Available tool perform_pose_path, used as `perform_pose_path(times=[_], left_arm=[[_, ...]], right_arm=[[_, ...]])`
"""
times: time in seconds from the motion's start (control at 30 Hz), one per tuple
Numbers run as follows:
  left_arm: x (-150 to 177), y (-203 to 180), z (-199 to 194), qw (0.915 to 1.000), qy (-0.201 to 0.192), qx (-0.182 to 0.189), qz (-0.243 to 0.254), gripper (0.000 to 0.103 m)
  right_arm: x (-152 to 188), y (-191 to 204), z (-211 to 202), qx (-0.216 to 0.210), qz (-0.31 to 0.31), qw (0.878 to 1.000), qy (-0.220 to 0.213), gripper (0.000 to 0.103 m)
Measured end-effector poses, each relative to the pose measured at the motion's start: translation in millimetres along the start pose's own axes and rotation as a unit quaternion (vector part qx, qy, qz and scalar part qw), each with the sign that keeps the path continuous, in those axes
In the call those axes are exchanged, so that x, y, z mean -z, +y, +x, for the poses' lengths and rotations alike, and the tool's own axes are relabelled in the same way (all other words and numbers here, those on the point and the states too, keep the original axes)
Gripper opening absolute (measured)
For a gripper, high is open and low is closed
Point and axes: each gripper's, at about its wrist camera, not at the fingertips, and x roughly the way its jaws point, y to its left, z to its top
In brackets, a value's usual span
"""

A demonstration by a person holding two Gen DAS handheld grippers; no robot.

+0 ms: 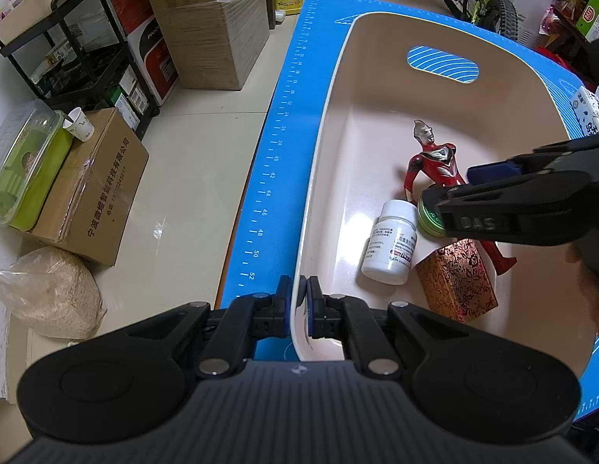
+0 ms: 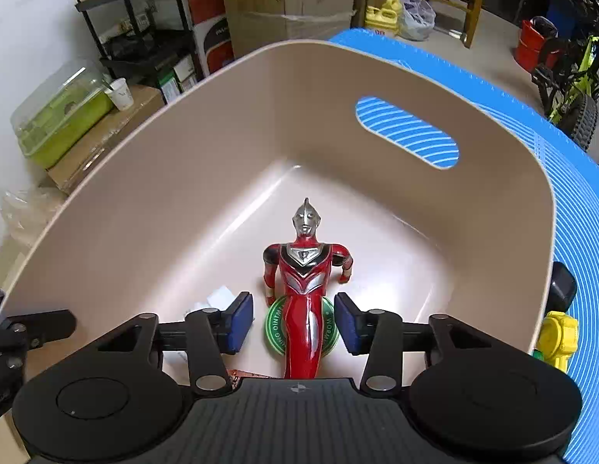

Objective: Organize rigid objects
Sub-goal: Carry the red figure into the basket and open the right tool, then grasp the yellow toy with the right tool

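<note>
Left wrist view: left gripper [image 1: 298,301] low at the near edge of the beige tub [image 1: 330,123], jaws clenched on its rim, one blue pad outside the wall and one inside. Right gripper [image 2: 293,321] reaching down into the tub from the right side, jaws released and wide apart, holding nothing, hanging just above the toy figure [image 2: 301,274] and the green tin [image 2: 274,332].

Inside the tub, all close to its near end: one red and silver toy figure lying on its back with head toward the far handle slot; one round green tin under the legs of the figure (lettering on the lid only partly readable); one white pill bottle [image 1: 390,247] lying on its side, just left of the tin; one small patterned box [image 1: 456,280], red and gold, touching the bottle and nearest to the left gripper. Four things in total.

Tub standing on a blue mat [image 1: 284,123]. Beside the right wall of the tub, on the mat, one yellow toy [image 2: 558,338], only partly seen.
</note>
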Motion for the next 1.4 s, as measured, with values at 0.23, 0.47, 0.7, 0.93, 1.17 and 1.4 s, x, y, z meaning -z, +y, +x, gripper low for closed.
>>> perform_pose_path(times=[0.23, 0.47, 0.7, 0.93, 1.17, 1.4], left_arm=[[0.0, -0.2, 0.0, 1.0000, 0.000, 0.000, 0.000, 0.010], [-0.1, -0.1, -0.1, 1.0000, 0.000, 0.000, -0.001, 0.010], [-0.8, -1.0, 0.4, 1.0000, 0.000, -0.001, -0.002, 0.010], [-0.9, -1.1, 0.4, 1.0000, 0.000, 0.000, -0.002, 0.010], [-1.0, -0.5, -0.1, 1.0000, 0.000, 0.001, -0.005, 0.010], [-0.4, 0.7, 0.2, 1.0000, 0.000, 0.000, -0.002, 0.010]], right_arm=[[-3.9, -29.1, -42.3, -0.014, 0.015, 0.999, -0.043, 0.066], [-0.2, -83.2, -94.5, 0.012, 0.053, 0.993, -0.108, 0.068], [24.7, -160.5, -99.1, 0.076, 0.100, 0.987, -0.102, 0.069], [54.1, -210.9, -68.1, 0.099, 0.145, 0.982, -0.069, 0.069], [62.5, -212.9, -29.9, 0.096, 0.152, 0.983, -0.040, 0.068], [64.5, -211.1, -10.2, 0.085, 0.163, 0.982, -0.045, 0.066]])
